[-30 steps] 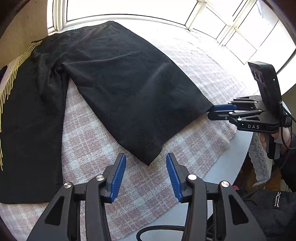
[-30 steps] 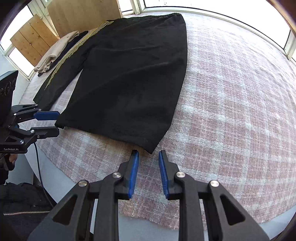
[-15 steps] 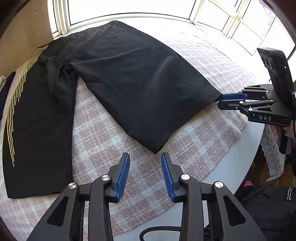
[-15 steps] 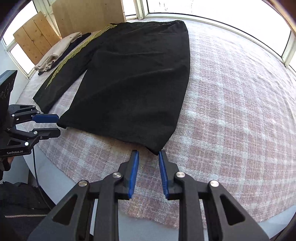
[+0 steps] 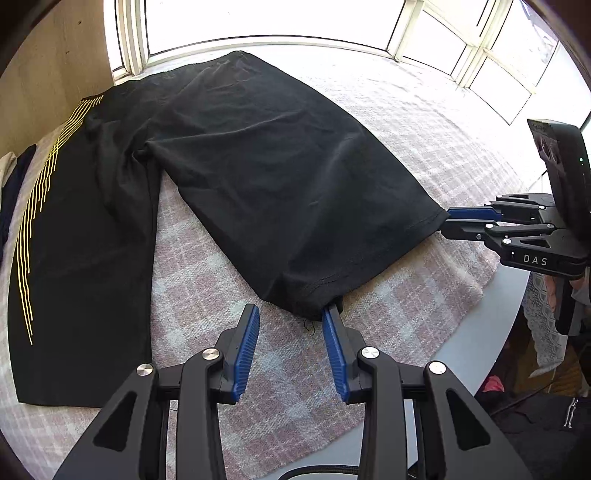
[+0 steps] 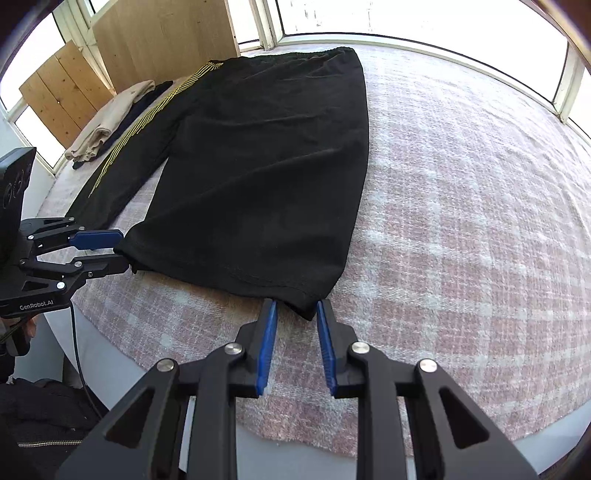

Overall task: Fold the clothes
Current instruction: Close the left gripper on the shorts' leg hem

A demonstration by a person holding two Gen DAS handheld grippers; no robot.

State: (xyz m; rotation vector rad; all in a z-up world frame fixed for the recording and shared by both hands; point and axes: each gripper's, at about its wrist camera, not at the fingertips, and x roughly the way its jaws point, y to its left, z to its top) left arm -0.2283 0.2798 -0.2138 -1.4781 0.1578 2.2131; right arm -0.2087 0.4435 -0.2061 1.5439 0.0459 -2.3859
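Black shorts (image 5: pixel 258 177) with yellow side stripes (image 5: pixel 40 206) lie flat on a pink plaid blanket (image 5: pixel 207 306); they also show in the right wrist view (image 6: pixel 266 166). My left gripper (image 5: pixel 291 317) is open, its jaws on either side of one hem corner of the nearer leg. My right gripper (image 6: pixel 293 310) is open, its jaws around the other hem corner of the same leg. Each gripper shows in the other's view: the right one (image 5: pixel 448 221), the left one (image 6: pixel 118 249). The leg hem lies between the two grippers.
The blanket covers a white round table whose edge (image 5: pixel 491 325) runs close behind the grippers. Folded beige and dark clothes (image 6: pixel 110 118) lie at the far left. Wooden panels (image 6: pixel 159 37) and windows (image 5: pixel 258 18) stand behind the table.
Both grippers have moved forward to the hem corners of the nearer leg. The left jaws have narrowed a little. The hem corner now lies between each pair of jaws.
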